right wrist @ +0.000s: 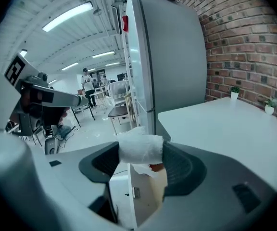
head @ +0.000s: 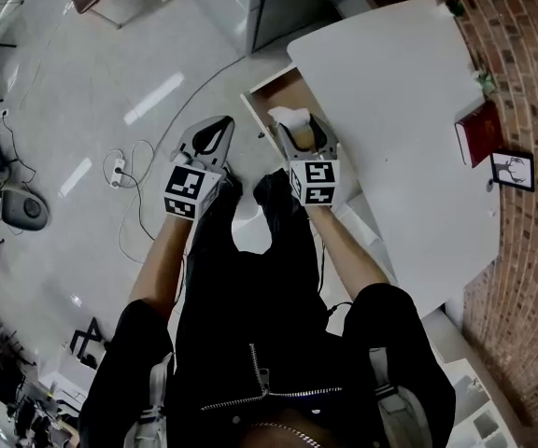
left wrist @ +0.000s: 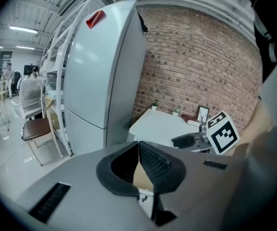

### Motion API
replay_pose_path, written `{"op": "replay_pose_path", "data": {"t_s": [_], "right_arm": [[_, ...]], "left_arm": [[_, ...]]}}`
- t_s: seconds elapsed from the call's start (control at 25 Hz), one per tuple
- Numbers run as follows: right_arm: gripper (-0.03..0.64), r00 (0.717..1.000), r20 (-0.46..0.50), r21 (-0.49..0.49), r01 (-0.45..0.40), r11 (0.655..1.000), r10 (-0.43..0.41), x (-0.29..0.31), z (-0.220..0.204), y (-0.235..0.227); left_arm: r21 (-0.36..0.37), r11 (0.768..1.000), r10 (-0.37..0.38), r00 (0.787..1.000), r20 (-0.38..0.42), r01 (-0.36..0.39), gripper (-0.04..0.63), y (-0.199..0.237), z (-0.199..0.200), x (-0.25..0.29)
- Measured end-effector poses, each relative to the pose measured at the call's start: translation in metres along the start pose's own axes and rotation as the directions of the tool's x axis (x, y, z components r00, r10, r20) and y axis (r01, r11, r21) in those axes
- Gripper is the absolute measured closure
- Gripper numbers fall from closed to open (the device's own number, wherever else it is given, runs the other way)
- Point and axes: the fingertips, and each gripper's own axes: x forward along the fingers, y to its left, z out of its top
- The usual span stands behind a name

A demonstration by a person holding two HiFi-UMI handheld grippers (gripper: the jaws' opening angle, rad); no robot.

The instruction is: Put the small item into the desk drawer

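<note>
The small item point(right wrist: 139, 147) is a white, cloth-like roll, and my right gripper point(head: 298, 129) is shut on it with both pads pressed against its sides. It hangs above the open desk drawer point(head: 278, 93), whose wood-coloured inside point(right wrist: 154, 191) shows just below the item. The drawer sticks out from the left side of the white desk point(head: 400, 129). My left gripper point(head: 216, 129) is to the left of the drawer, over the floor. Its jaws are shut with nothing between them, and the pads point(left wrist: 150, 162) meet at the tip.
A grey refrigerator point(right wrist: 172, 57) stands behind the drawer, next to the desk. A red book point(head: 477, 134), a framed picture point(head: 514, 170) and small plants point(right wrist: 234, 92) sit at the desk's far side by the brick wall. Cables and a power strip point(head: 120, 170) lie on the floor to the left.
</note>
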Motion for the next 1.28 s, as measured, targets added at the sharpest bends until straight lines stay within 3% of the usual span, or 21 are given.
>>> {"op": "replay_pose_path", "data": {"t_s": [0.32,0.64,1.04,1.28], "right_arm": [[0.336,0.995,-0.1,0.062,0.028,0.998,-0.021,0.039,-0.063,-0.021],[0.336,0.973,-0.229,0.128,0.075,0.989,-0.044,0.088,-0.133,-0.049],[0.334,0.906,-0.423,0.143,0.098,0.985,-0.029,0.153,-0.203,-0.066],[0.334,0.865,-0.502,0.21,0.149,0.966,-0.024,0.172,-0.23,-0.077]], "left_arm": [[-0.011,1.0,0.0,1.0,-0.003,0.0,0.572,0.004,-0.026,0.027],[-0.029,0.999,0.022,1.0,-0.001,-0.022,0.572,0.005,-0.042,0.043],[-0.093,0.993,0.068,0.998,-0.011,-0.069,0.572,0.019,-0.062,0.049],[-0.128,0.985,0.114,0.993,-0.033,-0.117,0.572,0.036,-0.077,0.033]]}}
